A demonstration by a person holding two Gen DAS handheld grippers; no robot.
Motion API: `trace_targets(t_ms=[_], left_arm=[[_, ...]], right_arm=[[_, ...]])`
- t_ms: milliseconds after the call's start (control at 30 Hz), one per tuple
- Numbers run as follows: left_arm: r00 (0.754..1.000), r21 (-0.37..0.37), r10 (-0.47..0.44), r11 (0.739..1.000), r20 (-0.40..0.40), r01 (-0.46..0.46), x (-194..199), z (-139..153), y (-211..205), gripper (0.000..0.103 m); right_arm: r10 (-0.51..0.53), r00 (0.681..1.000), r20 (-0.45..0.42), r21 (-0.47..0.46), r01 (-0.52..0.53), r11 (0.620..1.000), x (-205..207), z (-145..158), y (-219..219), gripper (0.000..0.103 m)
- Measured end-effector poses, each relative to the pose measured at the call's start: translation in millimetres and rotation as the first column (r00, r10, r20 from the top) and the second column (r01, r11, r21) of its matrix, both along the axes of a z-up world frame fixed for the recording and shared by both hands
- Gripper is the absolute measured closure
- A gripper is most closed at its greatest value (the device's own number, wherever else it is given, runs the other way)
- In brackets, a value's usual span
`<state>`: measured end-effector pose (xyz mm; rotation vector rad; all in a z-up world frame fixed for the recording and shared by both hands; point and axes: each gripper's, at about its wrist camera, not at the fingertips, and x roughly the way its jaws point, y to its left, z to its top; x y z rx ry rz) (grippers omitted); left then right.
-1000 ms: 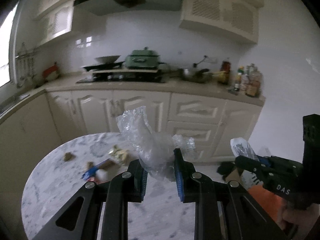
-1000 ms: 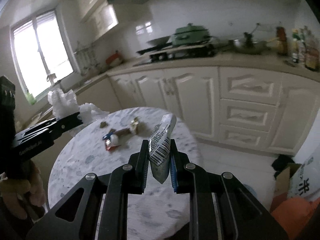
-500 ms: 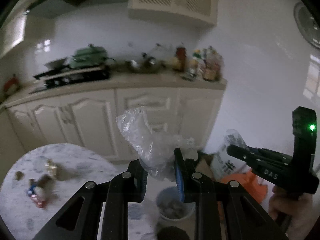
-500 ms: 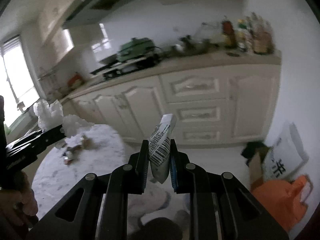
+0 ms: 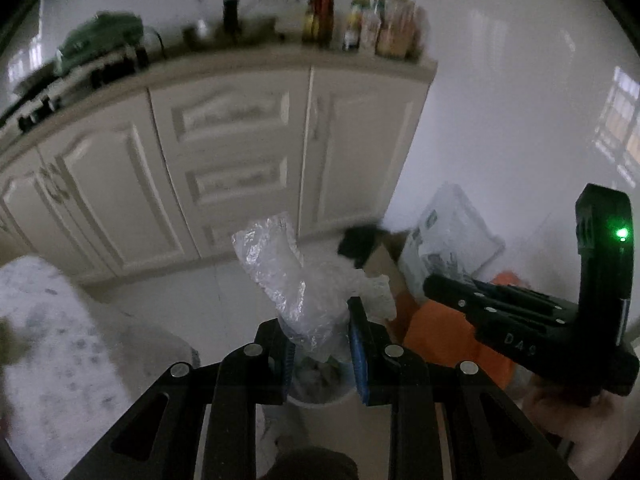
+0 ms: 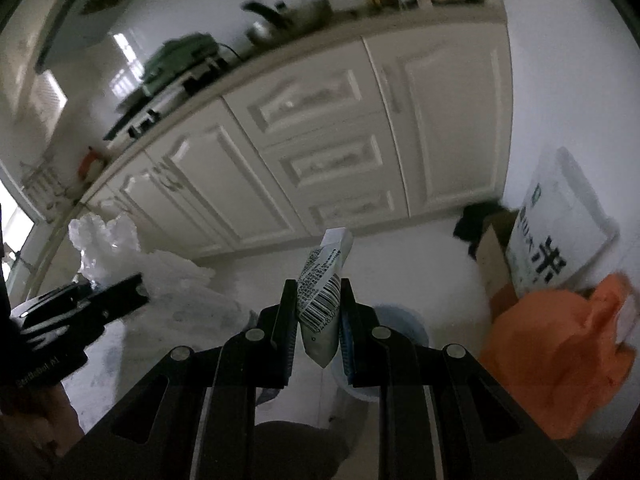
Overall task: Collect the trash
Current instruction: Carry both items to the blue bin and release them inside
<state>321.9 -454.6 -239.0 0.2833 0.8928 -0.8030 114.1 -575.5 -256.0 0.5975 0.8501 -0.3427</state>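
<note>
My left gripper (image 5: 322, 334) is shut on a crumpled clear plastic wrap (image 5: 288, 276), which sticks up between the blue pads. Below it on the floor stands a small white trash bin (image 5: 316, 386) with scraps inside. My right gripper (image 6: 318, 318) is shut on a white wrapper with a barcode (image 6: 322, 296). Under it the pale bin rim (image 6: 404, 316) shows. In the left wrist view the right gripper (image 5: 436, 286) reaches in from the right. The left gripper (image 6: 132, 292) with the plastic wrap (image 6: 104, 246) shows at the left of the right wrist view.
Cream kitchen cabinets (image 5: 236, 152) run behind, with bottles (image 5: 372, 24) on the counter. An orange bag (image 6: 556, 344), a white printed bag (image 6: 556, 232) and a cardboard box (image 6: 492, 252) sit on the floor at right. The marble table edge (image 5: 48, 344) lies at left.
Both grippers swung right and down, away from the table and its litter, and now hang over the floor bin. Each keeps its hold on its piece of trash.
</note>
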Motion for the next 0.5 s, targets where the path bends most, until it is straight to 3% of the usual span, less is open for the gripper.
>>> trace_targets(t_ms=[233,300,367,433,500], left_arm=[[0.991,0.104,-0.009,0.994,-0.137,0.023,58,-54,-59,0.079],[0.986,0.137,-0.004,0.990,-0.165,0.027,74,-63,-77,0.063],[0.987,0.158,0.020,0.987,-0.160,0.006,88,-69,-91,0.028],[0.989,0.162,0.036,0.987,-0.142,-0.013,98,-69,-102,0.018],[0.990,0.181,0.053,0.983,-0.129,-0.029,104,-69,-105,0.012]], right_arm=[[-0.018,0.996,-0.082,0.106,0.027,0.994,22,-65,-24,0.082],[-0.033,0.994,-0.102,0.132,0.046,0.990,25,-80,-31,0.081],[-0.038,0.991,-0.127,0.159,0.058,0.986,29,-97,-36,0.078],[-0.053,0.987,-0.149,0.180,0.080,0.980,29,-110,-42,0.067],[-0.070,0.986,-0.150,0.204,0.101,0.974,26,-117,-45,0.042]])
